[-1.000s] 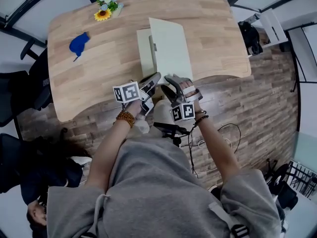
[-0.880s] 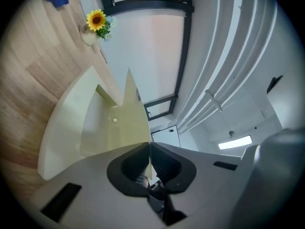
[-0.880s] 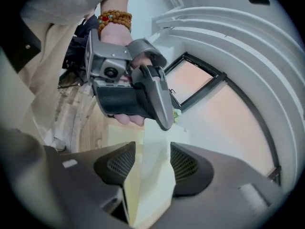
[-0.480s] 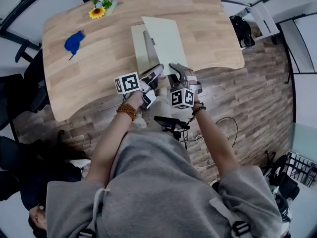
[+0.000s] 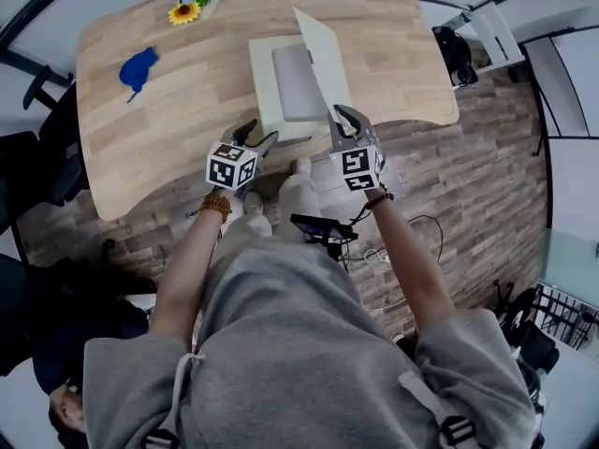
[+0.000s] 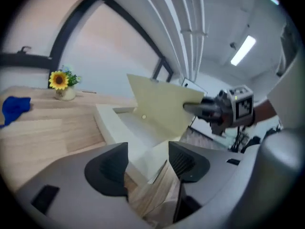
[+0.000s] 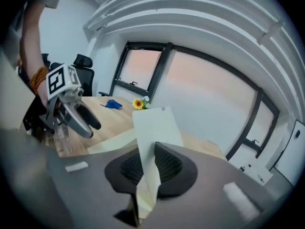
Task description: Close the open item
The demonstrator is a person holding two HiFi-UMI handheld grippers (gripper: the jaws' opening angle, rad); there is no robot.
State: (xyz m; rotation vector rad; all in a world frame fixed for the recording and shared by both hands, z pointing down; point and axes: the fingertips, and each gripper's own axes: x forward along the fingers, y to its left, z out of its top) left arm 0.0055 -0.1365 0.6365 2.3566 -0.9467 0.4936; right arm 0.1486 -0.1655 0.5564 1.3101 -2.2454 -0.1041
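You've got 2 grippers: left gripper (image 5: 260,137), right gripper (image 5: 346,118) | 1 box (image 5: 263,82) | 1 blue cloth (image 5: 138,68) | 1 sunflower pot (image 5: 184,12) | 1 bench (image 5: 187,120)

Right hand-held gripper (image 7: 148,163): jaws closing on the cream lid (image 7: 155,125), both pads on its near edge. Lid stands raised above the box base (image 7: 108,145). On the bench (image 7: 106,117) behind: blue cloth (image 7: 110,104), sunflower (image 7: 138,104) just beside it.
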